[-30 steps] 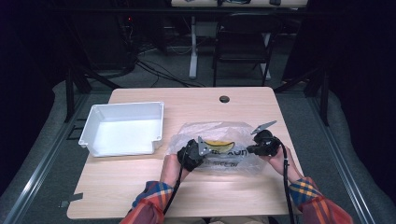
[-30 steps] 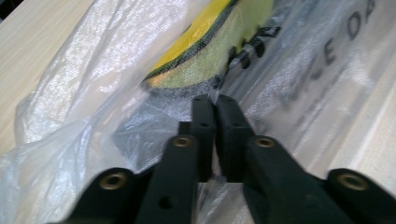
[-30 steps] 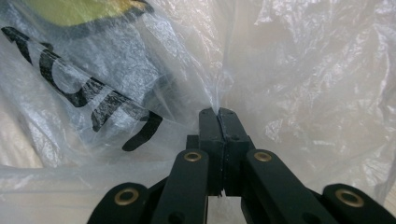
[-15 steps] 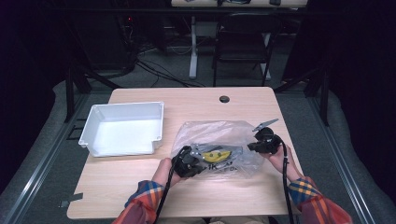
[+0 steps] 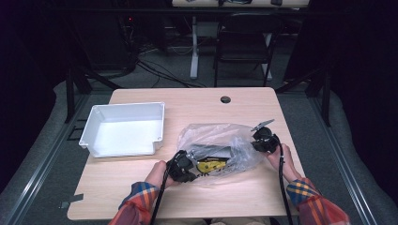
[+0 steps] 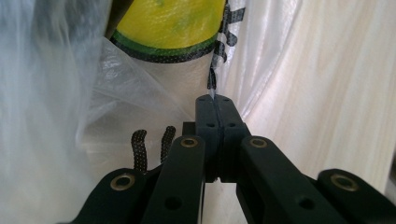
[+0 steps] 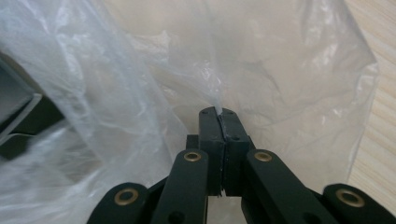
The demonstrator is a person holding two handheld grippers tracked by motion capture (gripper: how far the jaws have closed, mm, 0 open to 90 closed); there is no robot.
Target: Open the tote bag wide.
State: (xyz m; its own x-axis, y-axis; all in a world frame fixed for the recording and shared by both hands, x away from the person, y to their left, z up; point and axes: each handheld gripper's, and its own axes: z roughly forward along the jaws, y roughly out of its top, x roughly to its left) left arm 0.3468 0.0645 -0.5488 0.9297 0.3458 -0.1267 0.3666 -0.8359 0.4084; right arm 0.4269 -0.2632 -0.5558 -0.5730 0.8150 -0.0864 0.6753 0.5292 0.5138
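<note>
A clear plastic bag (image 5: pixel 220 145) lies on the wooden table (image 5: pixel 141 192), right of centre. Inside it I see a yellow, black-edged object (image 5: pixel 210 166) and a dark grey flat item (image 5: pixel 211 151). My left gripper (image 5: pixel 187 169) is at the bag's near left end, shut on a fold of the film (image 6: pixel 214 91), with the yellow object (image 6: pixel 173 21) just beyond. At the bag's right end, my right gripper (image 5: pixel 259 140) is shut on the plastic bag (image 7: pixel 280 74); its pinched film (image 7: pixel 217 108) runs between the jaws.
A white empty tray (image 5: pixel 101 119) stands at the table's left. A round cable hole (image 5: pixel 225 99) sits near the far edge. A chair and desk legs stand beyond the table. Each gripper trails a black cable toward the near edge.
My left gripper has moved toward the near edge and slightly left, pulling the bag's left end with it. The right gripper has stayed put.
</note>
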